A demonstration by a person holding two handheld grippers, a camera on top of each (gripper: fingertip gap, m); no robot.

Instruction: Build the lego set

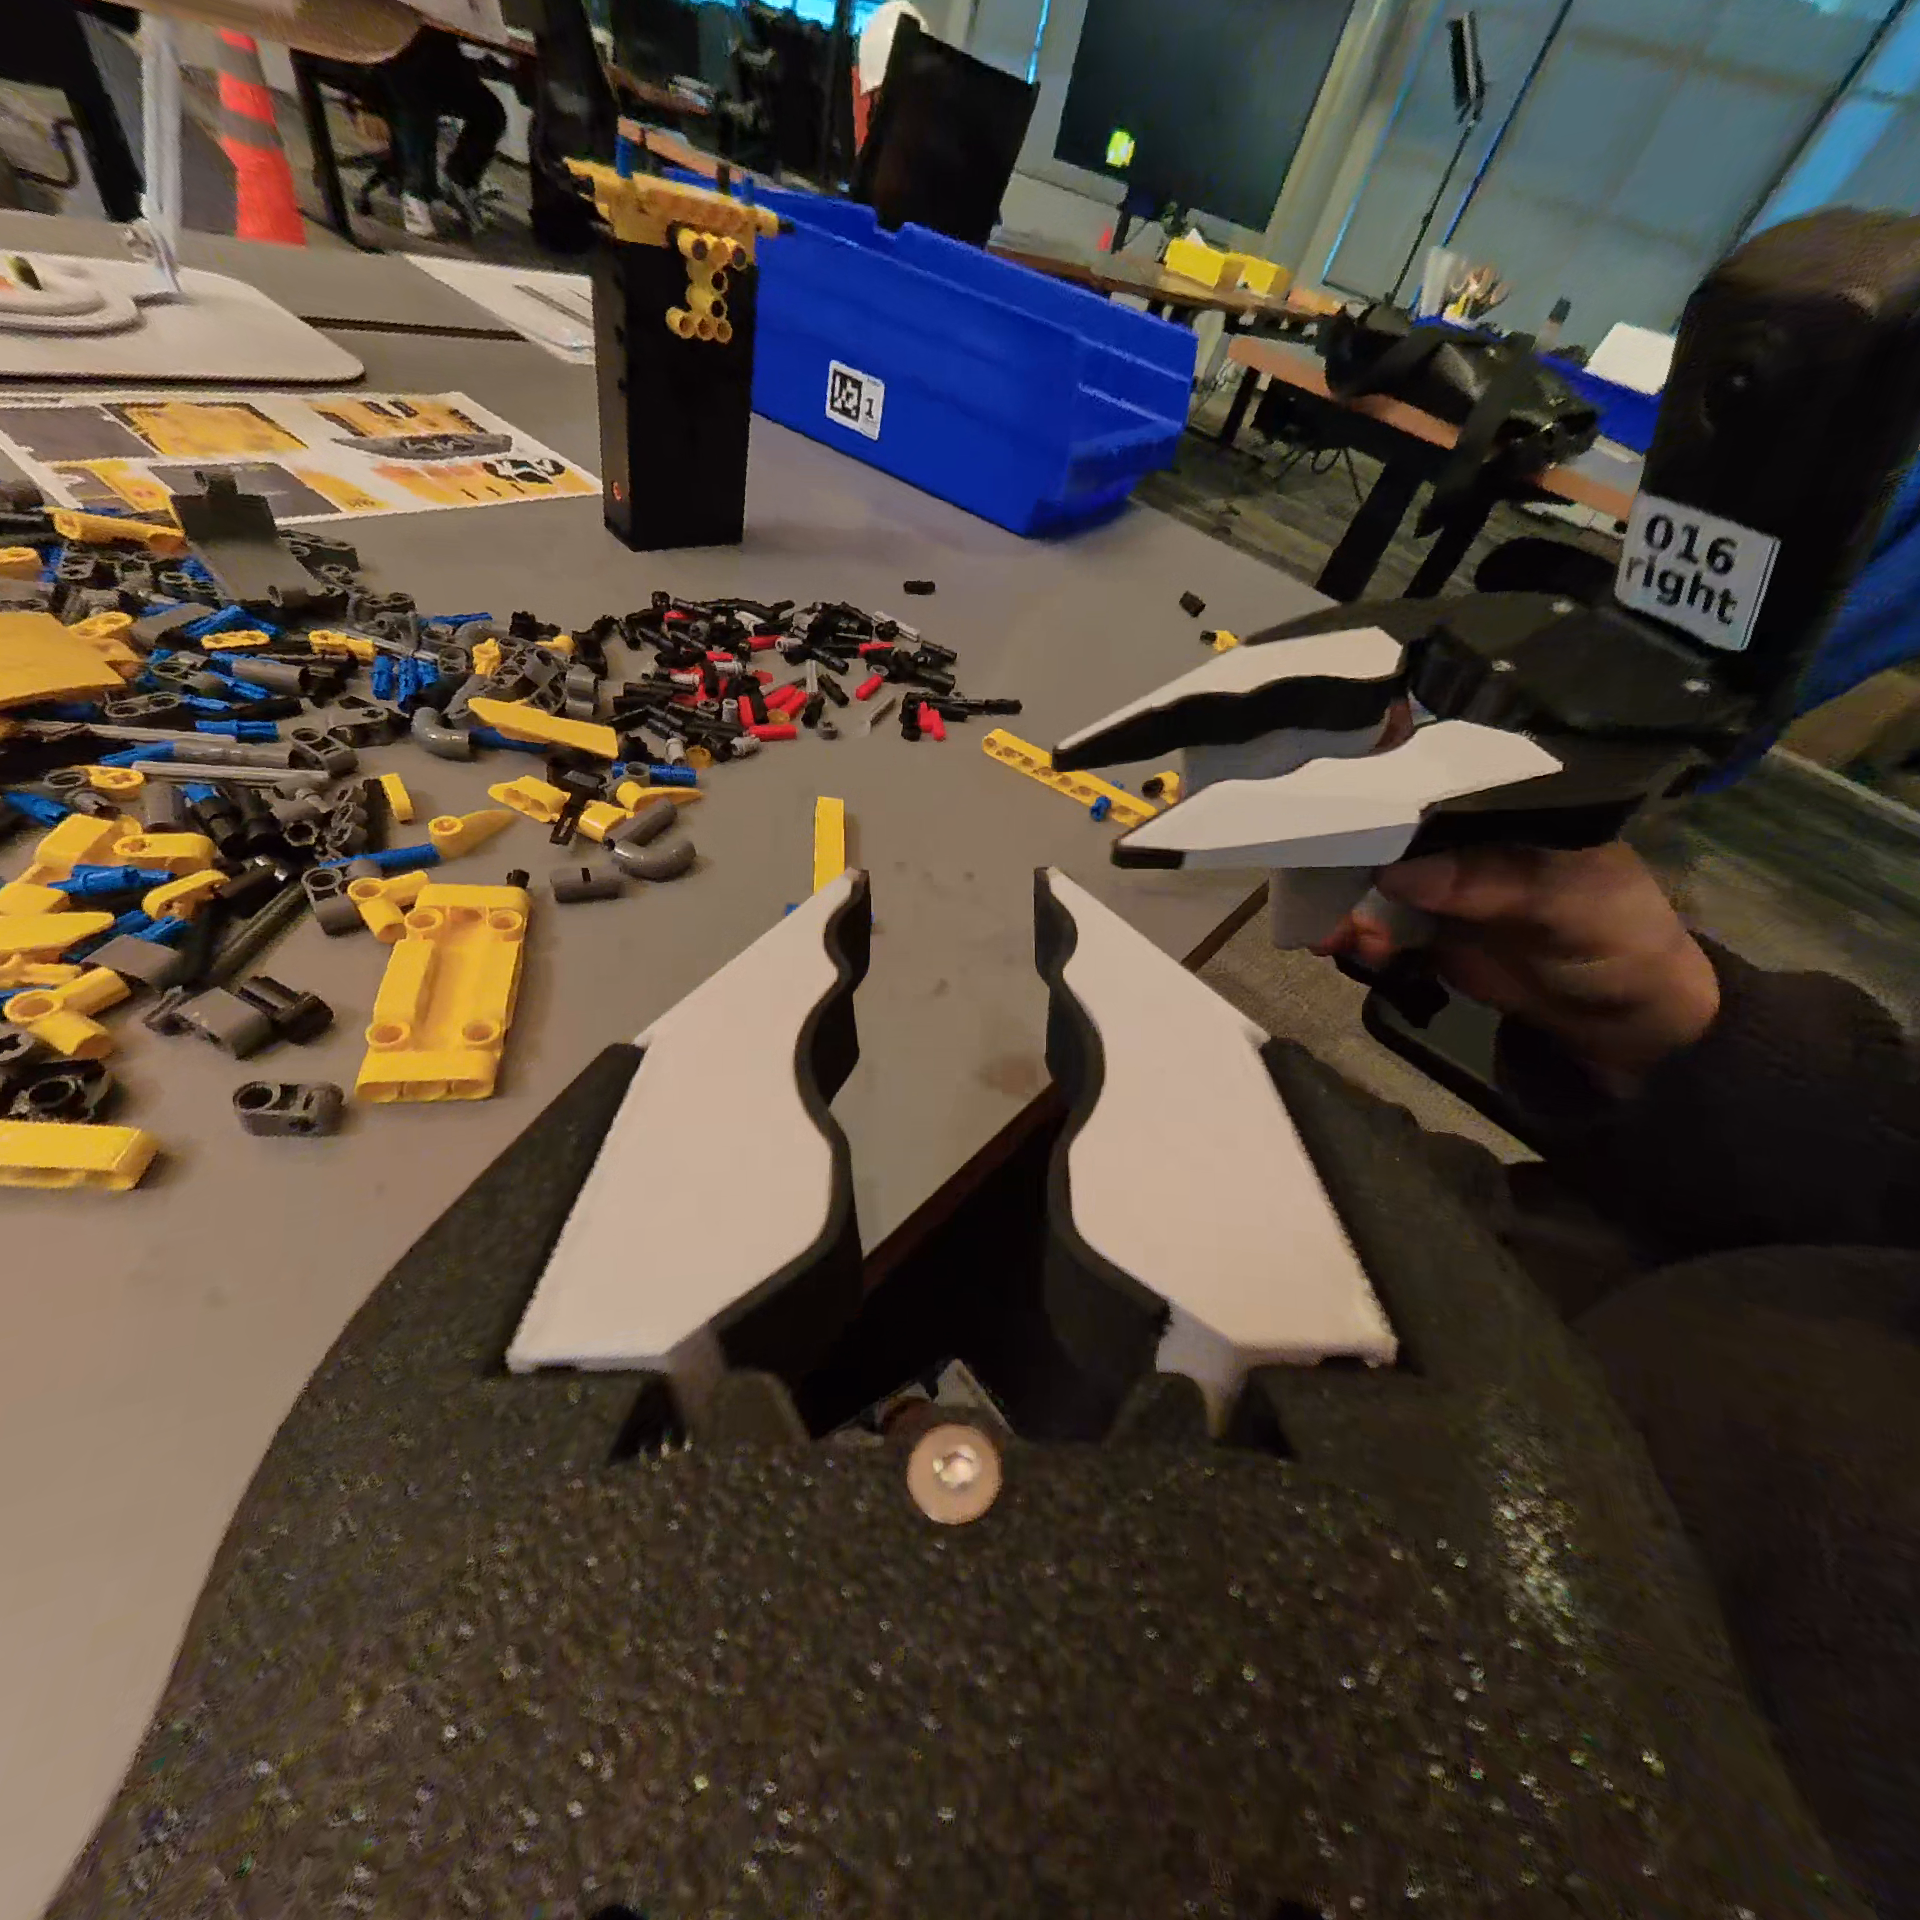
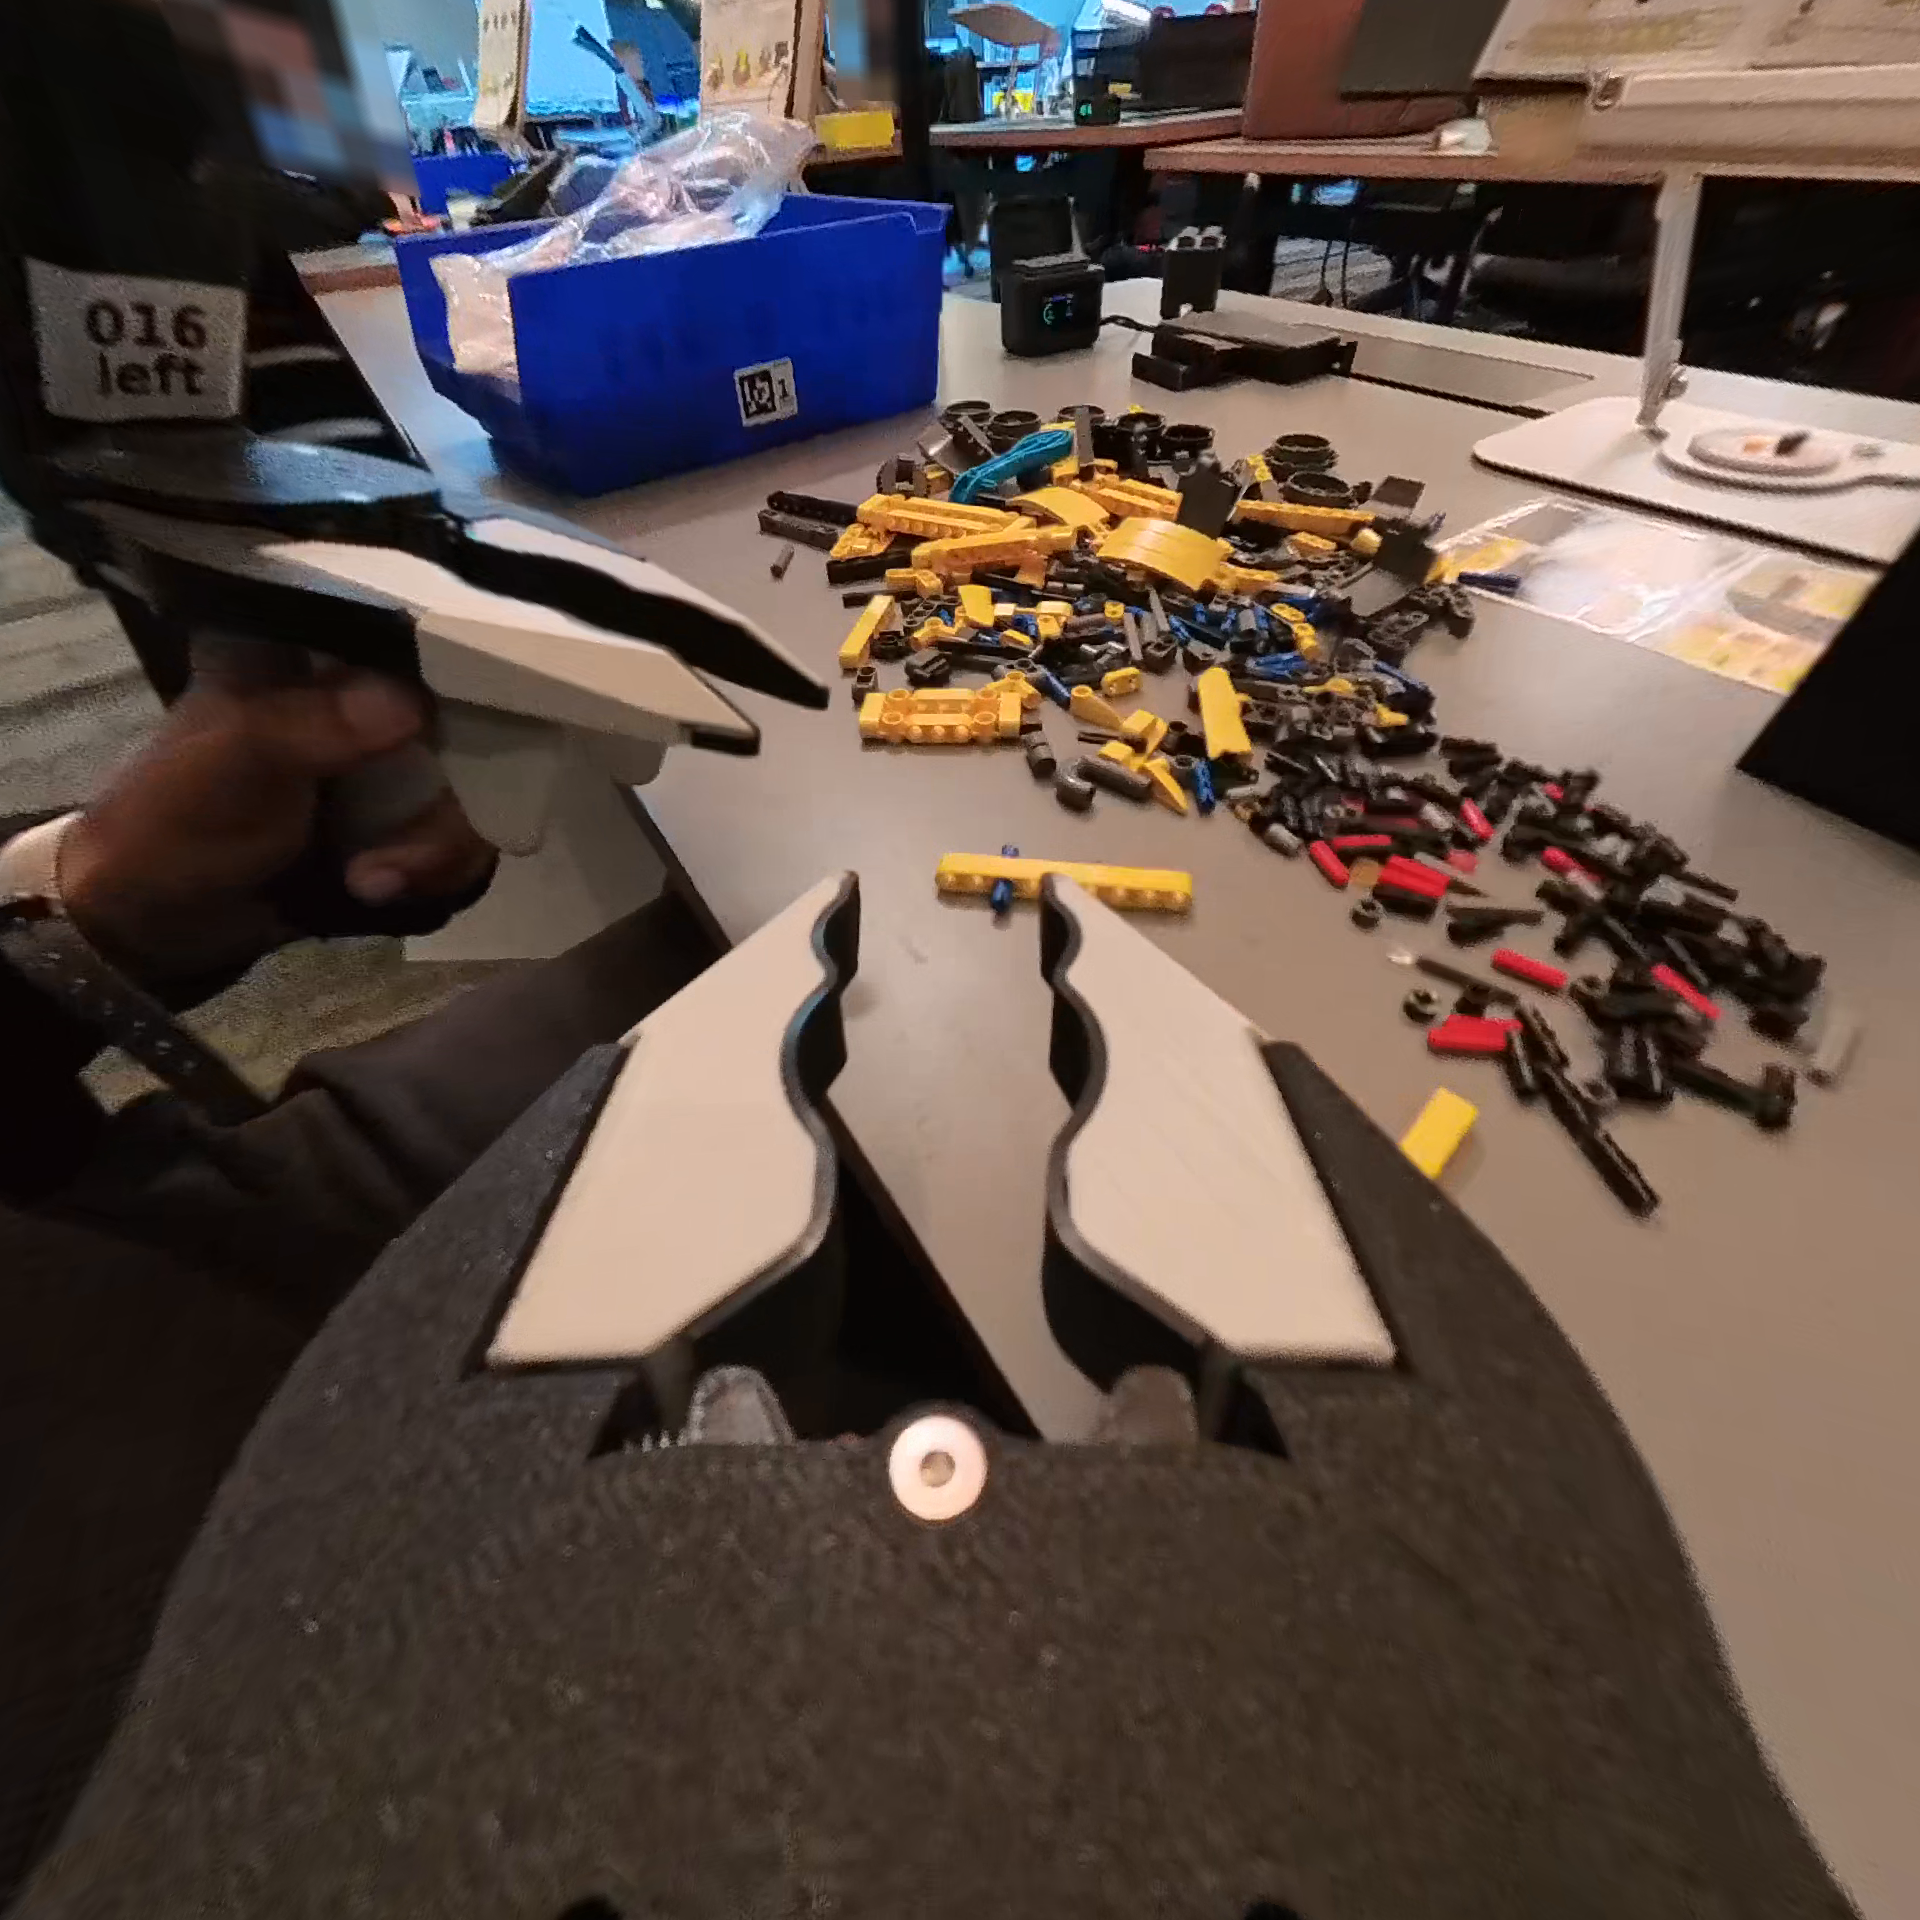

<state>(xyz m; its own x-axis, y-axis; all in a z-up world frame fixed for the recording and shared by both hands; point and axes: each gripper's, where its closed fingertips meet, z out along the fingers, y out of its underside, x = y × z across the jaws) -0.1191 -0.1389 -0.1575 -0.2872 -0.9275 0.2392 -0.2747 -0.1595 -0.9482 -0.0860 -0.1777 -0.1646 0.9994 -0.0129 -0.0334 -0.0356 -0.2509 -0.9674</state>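
My left gripper (image 1: 951, 894) is open and empty, low over the grey table (image 1: 935, 644) near its front edge. A short yellow beam (image 1: 828, 842) lies just past its left fingertip. My right gripper (image 2: 948, 894) is open and empty too. A long yellow holed beam (image 2: 1060, 883) with a blue pin lies just beyond its fingertips. In the left wrist view the right gripper (image 1: 1091, 805) hovers over that beam (image 1: 1070, 774), held by a hand. The left gripper (image 2: 790, 717) shows at the left of the right wrist view.
A wide pile of yellow, blue, grey, black and red building parts (image 1: 312, 779) (image 2: 1195, 623) covers the table. A blue bin (image 1: 966, 353) (image 2: 675, 332), a black stand (image 1: 675, 416) bearing a yellow assembly, instruction sheets (image 1: 291, 447) and a white lamp base (image 2: 1683, 468) stand behind.
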